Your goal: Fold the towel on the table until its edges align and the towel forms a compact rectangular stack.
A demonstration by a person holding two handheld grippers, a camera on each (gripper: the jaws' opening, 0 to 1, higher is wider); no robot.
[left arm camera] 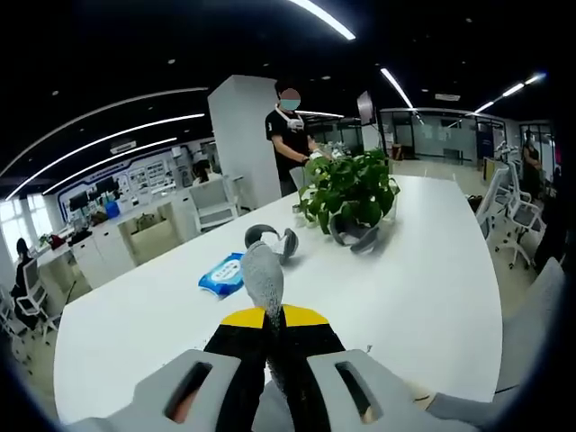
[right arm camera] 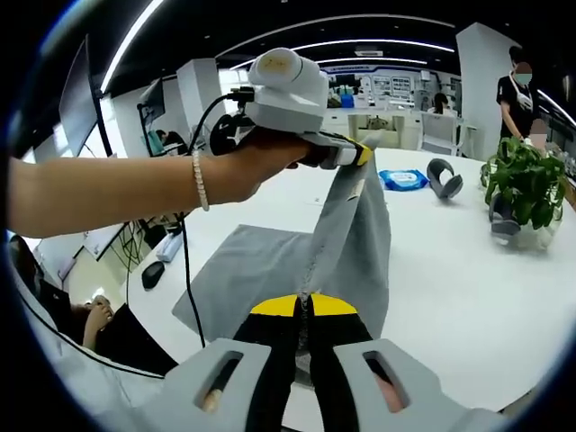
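Both grippers are pinching the grey towel (right arm camera: 270, 261), the right gripper (right arm camera: 302, 310) clamping one lifted corner and the left gripper (right arm camera: 353, 153) clamping another higher up, stretching that edge taut between them while the rest is lying on the white table (right arm camera: 450, 270)

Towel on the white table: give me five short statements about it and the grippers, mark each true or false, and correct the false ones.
1. The left gripper is shut on the towel. True.
2. The right gripper is open and clear of the towel. False: it is shut on an edge of it.
3. The towel is already a compact folded stack. False: part is lifted, the rest lies spread on the table.
4. A potted plant stands on the table. True.
5. The towel is blue. False: it is grey.
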